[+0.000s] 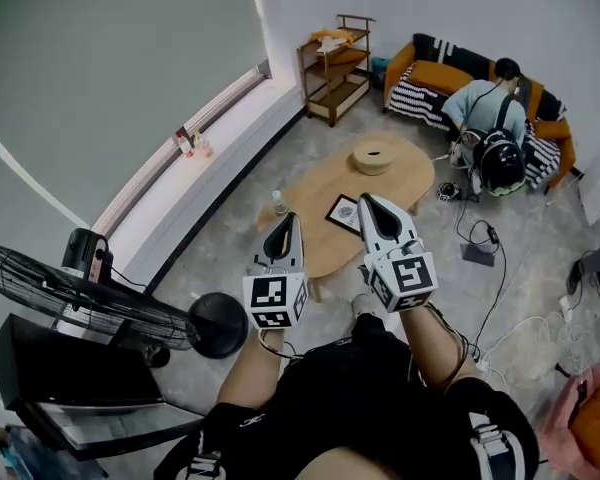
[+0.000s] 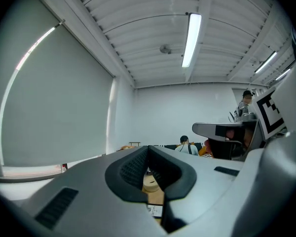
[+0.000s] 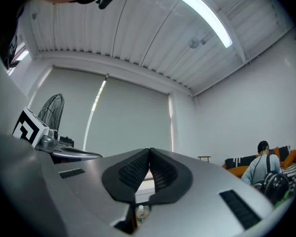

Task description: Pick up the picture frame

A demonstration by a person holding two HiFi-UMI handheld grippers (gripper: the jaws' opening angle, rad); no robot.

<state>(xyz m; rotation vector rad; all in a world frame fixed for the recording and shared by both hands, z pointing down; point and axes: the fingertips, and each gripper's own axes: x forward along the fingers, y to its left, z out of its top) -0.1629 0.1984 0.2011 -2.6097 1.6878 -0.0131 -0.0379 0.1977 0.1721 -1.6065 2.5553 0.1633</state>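
Observation:
The picture frame (image 1: 344,212) is dark with a white print and lies flat on the near part of an oval wooden table (image 1: 400,183). Both grippers are held level above the table's near edge with nothing in them. My left gripper (image 1: 286,220) is shut and sits left of the frame. My right gripper (image 1: 368,200) is also shut, and its tip overlaps the frame's right side from above. In the left gripper view the shut jaws (image 2: 148,148) meet, and a corner of the frame (image 2: 155,210) shows below them. The right gripper view shows closed jaws (image 3: 149,150).
A round wooden bowl (image 1: 374,156) stands at the table's far end and a small bottle (image 1: 278,203) at its left edge. A standing fan (image 1: 80,288) is at the near left. A seated person (image 1: 490,108) by an orange sofa, a wooden shelf (image 1: 335,63) and floor cables lie beyond.

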